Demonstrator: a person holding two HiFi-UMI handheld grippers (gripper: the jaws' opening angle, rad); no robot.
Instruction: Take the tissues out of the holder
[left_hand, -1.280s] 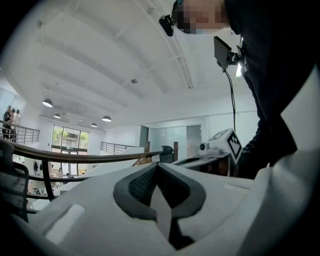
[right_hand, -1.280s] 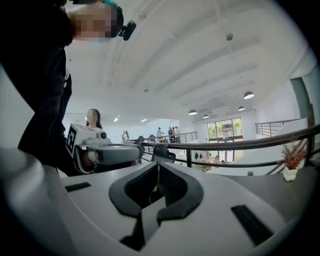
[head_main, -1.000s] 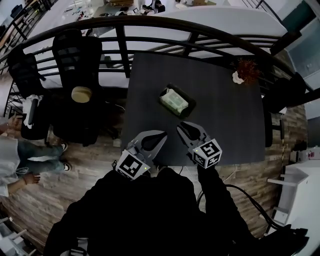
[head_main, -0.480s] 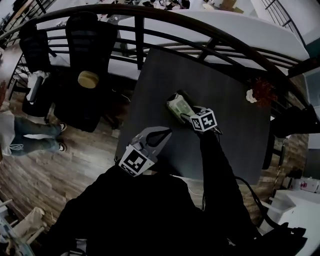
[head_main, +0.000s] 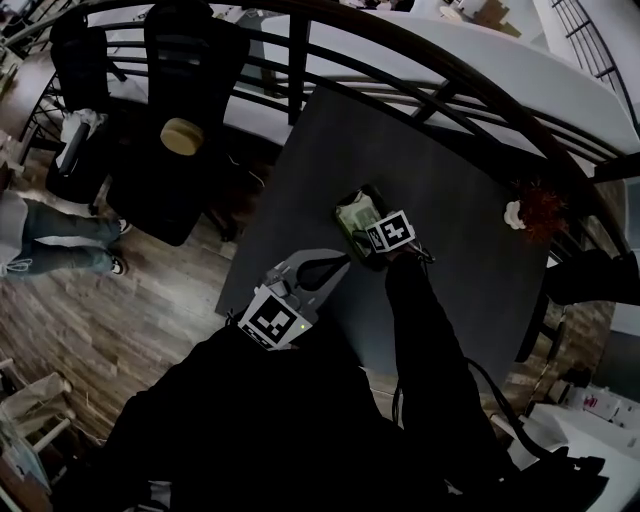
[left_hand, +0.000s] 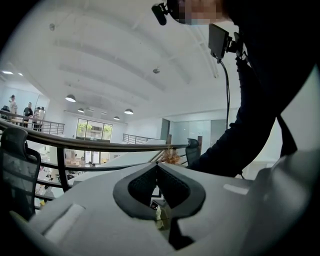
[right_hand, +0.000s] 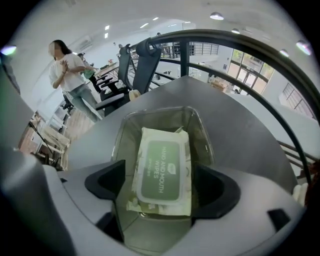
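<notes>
A green and white pack of tissues (right_hand: 161, 170) lies flat inside a clear holder (right_hand: 160, 113) on the dark table (head_main: 460, 270). In the head view the pack (head_main: 352, 214) shows just beyond my right gripper's marker cube. My right gripper (right_hand: 161, 189) hovers over the holder's near end. Its jaws are opening and stand either side of the pack without pressing it. My left gripper (head_main: 343, 263) hangs at the table's near edge, shut with nothing in it. In the left gripper view its fingertips (left_hand: 156, 166) meet.
A curved dark railing (head_main: 420, 60) runs behind the table. Black office chairs (head_main: 190, 60) and a round tan seat (head_main: 182, 135) stand at the left. A dried flower ornament (head_main: 535, 205) sits at the table's right side. A person (right_hand: 67, 70) stands beyond the chairs.
My right gripper has moved from the table's near edge forward over the holder, and its jaws have spread apart. The left gripper has stayed at the near edge.
</notes>
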